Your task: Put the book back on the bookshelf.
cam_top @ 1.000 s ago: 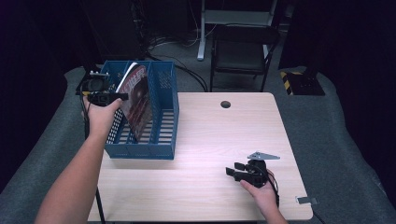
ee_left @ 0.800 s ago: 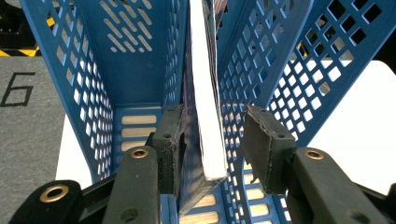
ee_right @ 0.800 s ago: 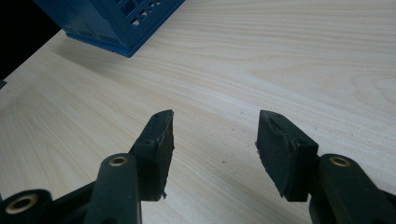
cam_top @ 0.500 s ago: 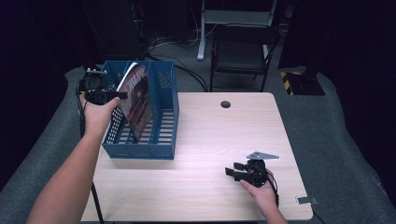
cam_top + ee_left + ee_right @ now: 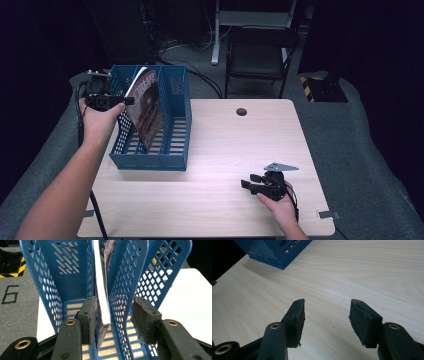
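Lab — dark drapes point(image 5: 45, 45), floor cables point(image 5: 190, 50).

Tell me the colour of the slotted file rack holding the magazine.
Blue, all over. The file rack shows best in the high view, with its perforated walls.

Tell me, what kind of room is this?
Probably a lab or workshop: a plain wooden table ringed by dark curtains, cables on the grey floor, a black chair, and a blue file rack.

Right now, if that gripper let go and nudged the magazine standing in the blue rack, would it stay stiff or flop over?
The magazine looks thin and already leans, so it would probably sag. The blue rack walls should catch it. The open left gripper jaws straddle its edge.
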A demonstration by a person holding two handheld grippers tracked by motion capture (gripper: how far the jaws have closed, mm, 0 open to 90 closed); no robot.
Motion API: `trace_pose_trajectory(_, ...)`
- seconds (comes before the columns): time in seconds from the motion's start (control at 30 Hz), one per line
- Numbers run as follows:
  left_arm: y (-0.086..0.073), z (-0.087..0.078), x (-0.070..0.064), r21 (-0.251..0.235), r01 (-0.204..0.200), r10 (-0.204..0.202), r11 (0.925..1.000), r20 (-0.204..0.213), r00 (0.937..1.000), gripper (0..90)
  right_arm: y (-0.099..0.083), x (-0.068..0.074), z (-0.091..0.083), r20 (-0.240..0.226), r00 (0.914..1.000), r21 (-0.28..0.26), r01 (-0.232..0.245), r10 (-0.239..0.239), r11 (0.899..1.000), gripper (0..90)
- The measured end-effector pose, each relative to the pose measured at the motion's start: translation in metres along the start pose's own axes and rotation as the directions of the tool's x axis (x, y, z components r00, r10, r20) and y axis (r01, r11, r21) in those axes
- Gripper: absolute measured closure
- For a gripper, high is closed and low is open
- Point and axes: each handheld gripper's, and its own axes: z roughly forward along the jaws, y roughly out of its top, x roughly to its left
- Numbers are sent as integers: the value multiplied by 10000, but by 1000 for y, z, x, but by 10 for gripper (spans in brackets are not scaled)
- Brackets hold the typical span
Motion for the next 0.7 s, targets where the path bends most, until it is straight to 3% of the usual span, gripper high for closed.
trace_pose_trajectory(0.37,-2,-16,-5,72,-423,420,9991,377,9984,539,0,-1,0,-3,10000,-54,46,-46,10000,457)
trace_pose_trajectory(0.7,-6,-40,-21,-10,-1180,1176,9930,914,9888,539,0,-1,0,2,10000,-35,-47,47,10000,457)
